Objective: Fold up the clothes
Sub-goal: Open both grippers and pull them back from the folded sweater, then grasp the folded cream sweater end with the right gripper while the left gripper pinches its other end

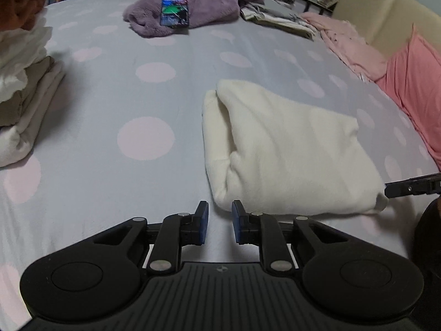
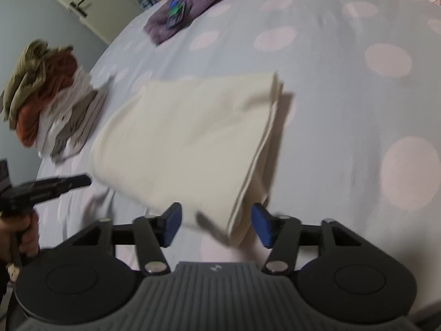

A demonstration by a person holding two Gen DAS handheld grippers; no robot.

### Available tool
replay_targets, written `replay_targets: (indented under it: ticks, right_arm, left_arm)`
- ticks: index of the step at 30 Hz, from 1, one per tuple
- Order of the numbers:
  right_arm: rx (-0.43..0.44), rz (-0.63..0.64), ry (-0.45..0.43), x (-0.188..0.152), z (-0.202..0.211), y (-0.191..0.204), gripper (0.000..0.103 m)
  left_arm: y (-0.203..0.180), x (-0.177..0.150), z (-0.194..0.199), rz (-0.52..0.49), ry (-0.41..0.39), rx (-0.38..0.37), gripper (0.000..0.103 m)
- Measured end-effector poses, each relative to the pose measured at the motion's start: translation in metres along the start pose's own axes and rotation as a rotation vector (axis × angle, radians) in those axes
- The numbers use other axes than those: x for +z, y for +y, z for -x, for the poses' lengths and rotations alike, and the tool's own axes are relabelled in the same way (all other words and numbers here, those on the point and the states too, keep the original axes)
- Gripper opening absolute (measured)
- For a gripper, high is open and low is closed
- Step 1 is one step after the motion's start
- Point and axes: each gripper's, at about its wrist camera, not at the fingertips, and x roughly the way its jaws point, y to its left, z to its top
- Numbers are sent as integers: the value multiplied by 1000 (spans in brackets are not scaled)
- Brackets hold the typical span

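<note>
1. Left wrist view, nearest: left tool [image 1: 219,222] with blue pads a narrow gap apart, nothing between them, poised just short of the near left corner of the folded cream garment [image 1: 286,151].
2. Right wrist view, nearest: right tool [image 2: 216,227] set moderately wide, the garment's near corner [image 2: 237,220] between the pads but apparently not pressed by either; motion blur there, so contact not certain.
3. Progress, as judged: cream garment [image 2: 187,140] already a compact layered rectangle on the polka-dot bedspread [image 1: 143,88]; fold seemingly finished or nearly so, likely only transfer to the pile left.
4. Further left: stack of folded clothes [image 2: 52,110], beige, white, rust and olive layers, cut off at the frame edge in the left view.
5. Far: purple fleece garment [image 1: 193,11] unfolded, a phone [image 1: 174,11] lying on it; printed fabric [image 1: 273,16] and pink cloth [image 1: 347,44] beside the headboard, apparently still to fold.
6. Hard to make out: underside layers of the cream piece hidden; garment type unclear; person visible only as a hand [image 2: 19,231] gripping the left tool's handle.
</note>
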Motion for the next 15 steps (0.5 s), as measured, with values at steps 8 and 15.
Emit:
replay_targets:
  ticks: [8,15]
  right_arm:
    - [-44,117,-8,-8,-8,13,36]
    - [-58,156,-13,-9,-9,11,13]
  left_arm:
    - [6,-5,-6,-54,-44,-69,16]
    - [7,-5,-6,-151,-65,-119,15]
